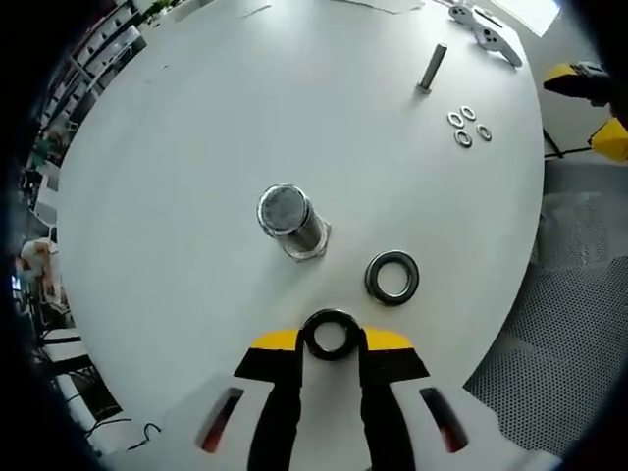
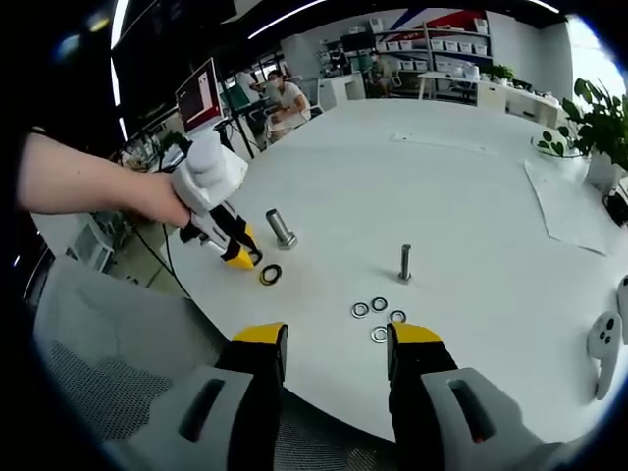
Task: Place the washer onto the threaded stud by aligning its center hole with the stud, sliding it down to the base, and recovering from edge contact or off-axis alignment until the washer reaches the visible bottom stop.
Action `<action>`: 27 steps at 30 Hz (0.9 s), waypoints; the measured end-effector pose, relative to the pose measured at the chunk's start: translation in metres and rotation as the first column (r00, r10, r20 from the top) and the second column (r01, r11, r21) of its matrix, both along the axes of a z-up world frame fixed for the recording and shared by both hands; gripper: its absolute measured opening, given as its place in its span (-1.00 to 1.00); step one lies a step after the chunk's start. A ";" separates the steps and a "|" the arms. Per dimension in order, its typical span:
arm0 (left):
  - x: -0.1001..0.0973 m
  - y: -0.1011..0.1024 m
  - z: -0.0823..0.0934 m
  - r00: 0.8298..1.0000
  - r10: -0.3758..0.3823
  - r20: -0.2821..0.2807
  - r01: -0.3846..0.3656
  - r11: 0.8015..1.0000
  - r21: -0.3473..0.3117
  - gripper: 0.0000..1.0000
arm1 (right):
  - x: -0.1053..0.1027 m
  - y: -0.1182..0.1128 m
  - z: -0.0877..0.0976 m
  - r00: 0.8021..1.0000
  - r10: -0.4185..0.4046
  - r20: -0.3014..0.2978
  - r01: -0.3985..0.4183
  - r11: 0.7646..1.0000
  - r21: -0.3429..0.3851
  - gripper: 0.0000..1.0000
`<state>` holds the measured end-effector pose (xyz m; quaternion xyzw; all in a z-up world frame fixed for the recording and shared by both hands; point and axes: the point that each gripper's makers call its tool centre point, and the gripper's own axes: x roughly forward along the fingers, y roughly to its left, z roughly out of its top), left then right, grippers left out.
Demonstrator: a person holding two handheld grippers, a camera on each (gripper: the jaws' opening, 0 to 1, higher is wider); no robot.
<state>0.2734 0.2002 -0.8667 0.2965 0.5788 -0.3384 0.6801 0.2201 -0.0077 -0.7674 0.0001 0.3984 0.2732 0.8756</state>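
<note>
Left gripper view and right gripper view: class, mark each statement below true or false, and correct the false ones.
1. The left gripper holds a black washer between its jaws. True.
2. A washer is already seated at the base of the large stud. False: the stud carries no washer; a second large washer lies flat on the table beside it.
3. The right gripper is clamped on the slim bolt. False: its jaws stand open and empty, and the bolt stands upright on the table apart from them.
4. Four small washers lie clustered near the slim bolt. True.
5. The large stud lies on its side. False: it stands upright.
</note>
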 end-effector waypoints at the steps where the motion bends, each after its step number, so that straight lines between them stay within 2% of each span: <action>1: 0.000 0.000 0.000 1.000 -0.002 0.000 0.002 1.000 -0.001 -0.62 | 0.000 0.000 0.000 1.000 0.000 0.000 0.000 1.000 0.000 -0.14; 12: -0.001 0.001 0.001 1.000 -0.003 -0.009 0.002 1.000 -0.016 -0.63 | 0.000 -0.001 0.000 1.000 -0.003 -0.001 0.003 1.000 -0.004 -0.14; 27: 0.004 -0.003 0.014 1.000 -0.022 0.023 0.023 0.999 -0.047 -0.63 | 0.000 -0.001 -0.001 1.000 0.001 -0.002 -0.001 1.000 -0.009 -0.14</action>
